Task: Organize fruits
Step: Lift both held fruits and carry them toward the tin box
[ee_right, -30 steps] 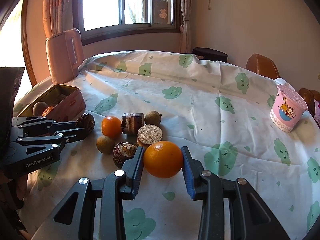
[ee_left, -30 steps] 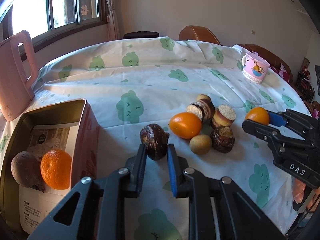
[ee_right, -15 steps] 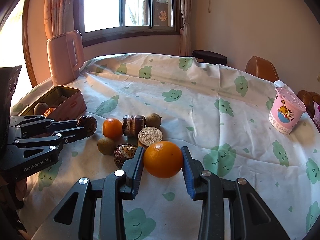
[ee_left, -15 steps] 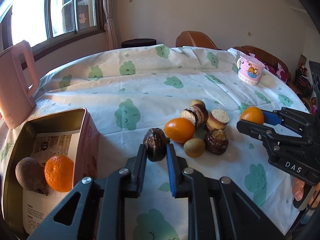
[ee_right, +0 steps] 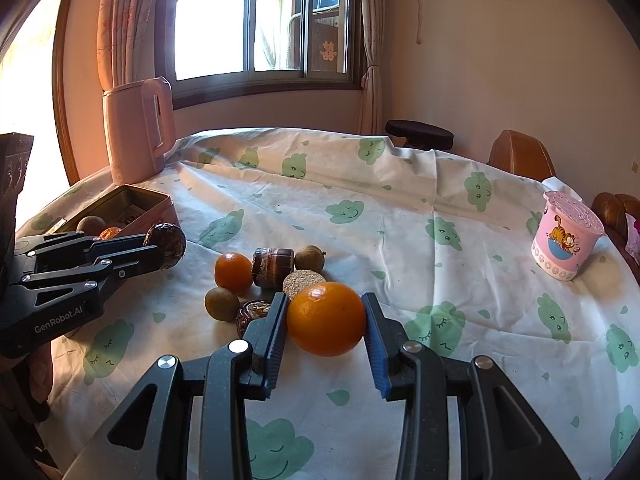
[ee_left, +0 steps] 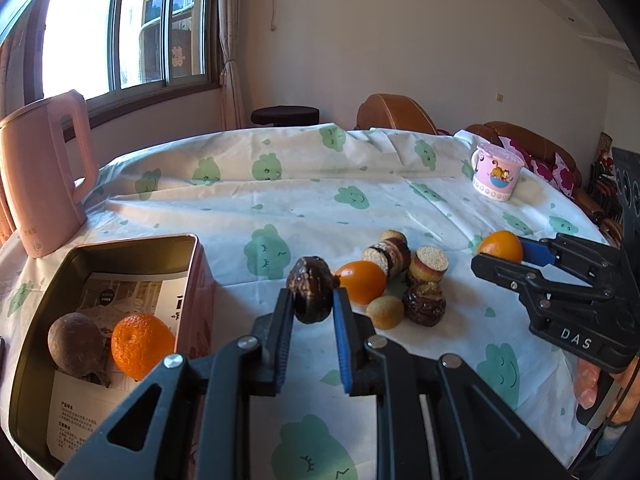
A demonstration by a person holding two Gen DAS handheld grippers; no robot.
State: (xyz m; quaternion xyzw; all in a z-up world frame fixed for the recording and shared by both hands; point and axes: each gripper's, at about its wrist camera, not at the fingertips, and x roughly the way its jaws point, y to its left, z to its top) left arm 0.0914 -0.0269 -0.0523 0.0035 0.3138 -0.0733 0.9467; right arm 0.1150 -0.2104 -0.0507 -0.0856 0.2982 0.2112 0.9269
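My left gripper (ee_left: 311, 300) is shut on a dark brown wrinkled fruit (ee_left: 310, 288) and holds it above the cloth, right of the open pink tin (ee_left: 136, 242); the fruit also shows in the right wrist view (ee_right: 167, 245). The tin holds an orange (ee_left: 141, 345) and a brown round fruit (ee_left: 75, 342). My right gripper (ee_right: 325, 320) is shut on an orange (ee_right: 326, 318), also seen in the left wrist view (ee_left: 500, 245). Between them lies a cluster: an orange (ee_left: 360, 281), a small tan fruit (ee_left: 385, 312), a dark fruit (ee_left: 424, 304) and cut brown pieces (ee_left: 430, 264).
A pink kettle (ee_left: 42, 172) stands at the back left behind the tin. A pink cartoon cup (ee_left: 495, 176) stands at the far right. The round table carries a white cloth with green clouds (ee_left: 344, 196). Chairs and a stool stand beyond it.
Both grippers have risen with their fruits held; the view has pulled up and back from the table. The cluster has not moved.
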